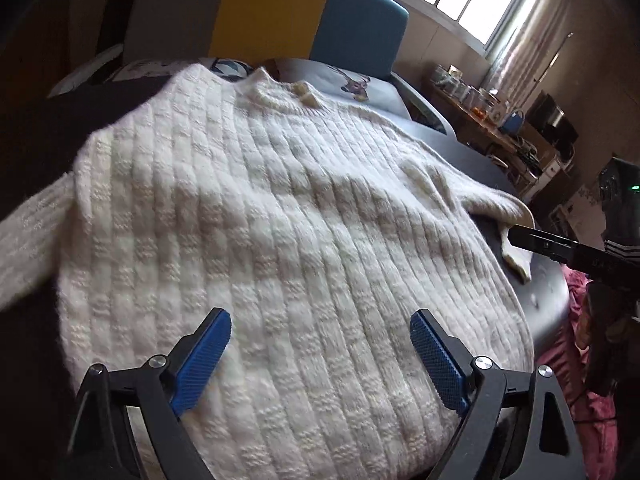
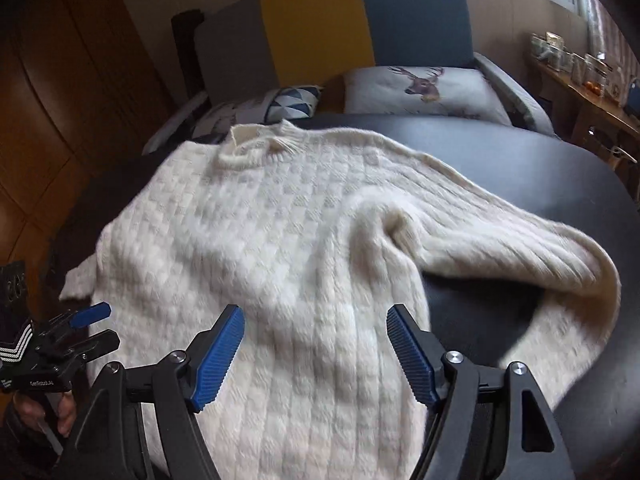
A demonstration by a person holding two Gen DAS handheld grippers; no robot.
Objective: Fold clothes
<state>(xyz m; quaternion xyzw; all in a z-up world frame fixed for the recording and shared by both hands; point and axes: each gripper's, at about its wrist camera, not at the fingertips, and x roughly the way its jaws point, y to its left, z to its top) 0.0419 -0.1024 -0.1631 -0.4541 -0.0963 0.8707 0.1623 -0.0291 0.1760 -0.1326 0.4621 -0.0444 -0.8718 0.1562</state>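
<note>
A cream knitted sweater lies flat on a dark round table, collar toward the sofa. One sleeve is bent back toward the table's near side; the other trails off the left. My left gripper hangs open above the sweater's lower body, with nothing between its blue pads. In the right wrist view my right gripper is also open over the hem area, and its pads are clear of the knit. The left gripper shows again at the lower left of that view, held by a hand.
A sofa with a grey, yellow and blue back stands behind the table, with a deer cushion and a triangle-pattern cushion. A cluttered wooden shelf runs under the window at the right. Pink cloth lies beside the table.
</note>
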